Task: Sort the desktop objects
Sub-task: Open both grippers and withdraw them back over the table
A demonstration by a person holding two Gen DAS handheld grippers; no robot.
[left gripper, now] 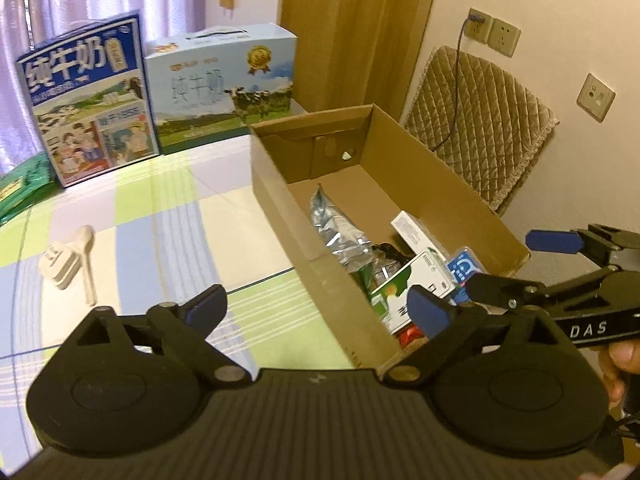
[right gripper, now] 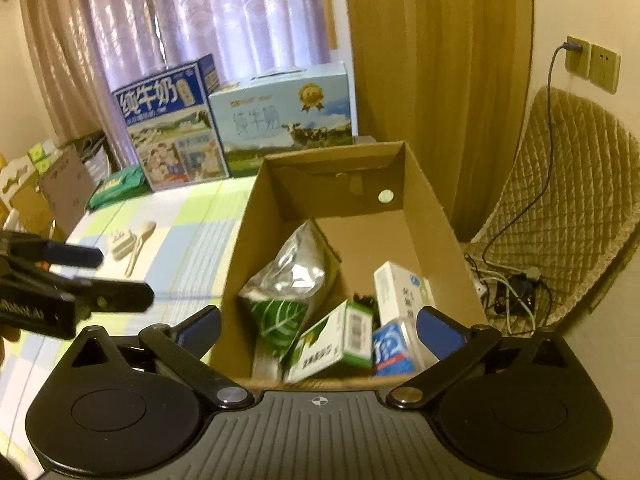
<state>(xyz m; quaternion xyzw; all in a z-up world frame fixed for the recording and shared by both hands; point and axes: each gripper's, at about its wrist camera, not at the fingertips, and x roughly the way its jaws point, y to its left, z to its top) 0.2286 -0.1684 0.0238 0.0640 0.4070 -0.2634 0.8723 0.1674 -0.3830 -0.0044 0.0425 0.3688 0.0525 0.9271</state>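
Observation:
An open cardboard box (left gripper: 276, 188) (right gripper: 336, 188) stands on the checked tablecloth (left gripper: 160, 224). Inside lie a silver-green pouch (left gripper: 340, 228) (right gripper: 288, 280), a green-white carton (left gripper: 412, 280) (right gripper: 332, 344), a white carton (left gripper: 412, 230) (right gripper: 400, 288) and a small blue-white pack (left gripper: 464, 266) (right gripper: 390, 348). A beige plug (left gripper: 60, 266) (right gripper: 120, 244) and a beige spoon (left gripper: 86, 260) (right gripper: 140, 244) lie on the cloth to the left. My left gripper (left gripper: 316, 310) (right gripper: 108, 276) is open at the box's near left corner. My right gripper (right gripper: 320, 334) (left gripper: 520, 264) hangs open over the box's near end, holding nothing.
Two milk cases (left gripper: 88, 100) (left gripper: 224, 84) stand at the table's back edge, with a green packet (left gripper: 20, 192) at the far left. A quilted chair (right gripper: 568, 208), wall sockets (right gripper: 592, 60) and tangled cables (right gripper: 508, 288) are to the right of the box.

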